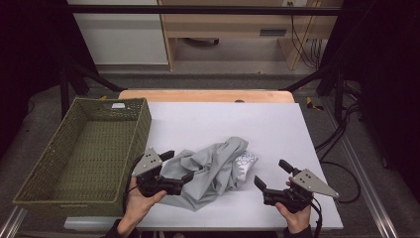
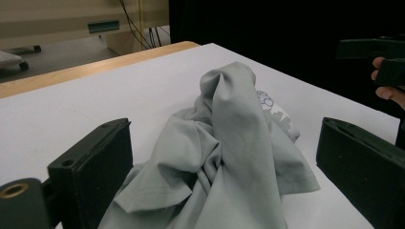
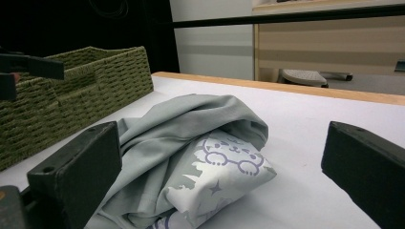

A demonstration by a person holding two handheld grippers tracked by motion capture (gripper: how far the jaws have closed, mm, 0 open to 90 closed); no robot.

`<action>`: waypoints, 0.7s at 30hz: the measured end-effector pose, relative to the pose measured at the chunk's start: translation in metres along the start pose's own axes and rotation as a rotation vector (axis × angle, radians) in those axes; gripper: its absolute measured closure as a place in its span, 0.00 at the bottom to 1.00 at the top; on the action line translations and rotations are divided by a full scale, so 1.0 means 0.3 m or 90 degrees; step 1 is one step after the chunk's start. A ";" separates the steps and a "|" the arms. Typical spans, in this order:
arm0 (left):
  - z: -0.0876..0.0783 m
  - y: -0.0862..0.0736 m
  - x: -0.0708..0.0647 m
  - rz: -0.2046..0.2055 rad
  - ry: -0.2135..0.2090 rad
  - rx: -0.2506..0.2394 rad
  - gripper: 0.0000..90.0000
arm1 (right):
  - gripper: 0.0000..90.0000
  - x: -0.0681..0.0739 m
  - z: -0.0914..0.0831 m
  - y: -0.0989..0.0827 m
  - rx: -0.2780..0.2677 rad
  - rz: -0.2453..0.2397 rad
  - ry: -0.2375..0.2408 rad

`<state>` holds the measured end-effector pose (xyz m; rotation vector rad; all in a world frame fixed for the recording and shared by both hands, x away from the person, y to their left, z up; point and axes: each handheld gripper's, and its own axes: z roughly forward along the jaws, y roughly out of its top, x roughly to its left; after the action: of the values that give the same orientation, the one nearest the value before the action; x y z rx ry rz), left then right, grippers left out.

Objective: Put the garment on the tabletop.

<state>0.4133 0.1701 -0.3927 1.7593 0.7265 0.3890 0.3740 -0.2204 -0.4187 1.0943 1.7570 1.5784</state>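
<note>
Left gripper [image 1: 177, 166] nearest, held in left hand [image 1: 137, 203], jaws spread wide, straddling near-left edge of crumpled grey garment [image 1: 213, 168], nothing clamped. Right gripper [image 1: 270, 174] in right hand [image 1: 295, 218], jaws parted, empty, just right of garment, apart from it. Garment heaped mid white tabletop [image 1: 277, 124], printed white patch [image 3: 219, 176] on right side. Green woven basket [image 1: 29, 183] on table's left edge.

We saw a white-topped table [image 1: 223, 119] with a wooden far edge; a crumpled grey printed T-shirt [image 1: 213, 171] lay mid-front on it, and a green woven basket [image 1: 136, 129] overhung its left edge.
</note>
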 end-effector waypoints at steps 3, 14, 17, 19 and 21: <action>-0.025 -0.011 0.005 0.002 0.006 -0.006 0.05 | 0.00 -0.002 0.001 -0.002 -0.002 -0.007 0.003; -0.105 -0.038 0.028 -0.007 0.041 -0.017 0.03 | 0.00 -0.005 -0.004 -0.003 0.002 -0.003 0.002; -0.119 -0.044 0.032 -0.008 0.046 -0.018 0.03 | 0.00 -0.006 -0.007 -0.003 -0.001 0.000 0.003; -0.125 -0.050 0.037 -0.007 0.053 -0.016 0.03 | 0.00 -0.007 -0.007 -0.003 -0.001 -0.001 0.002; -0.131 -0.054 0.045 -0.015 0.056 -0.018 0.03 | 0.00 -0.009 -0.011 -0.002 -0.002 -0.001 0.005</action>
<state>0.3954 0.2108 -0.3972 1.7133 0.8000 0.4607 0.3725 -0.2244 -0.4190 1.0858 1.7588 1.5857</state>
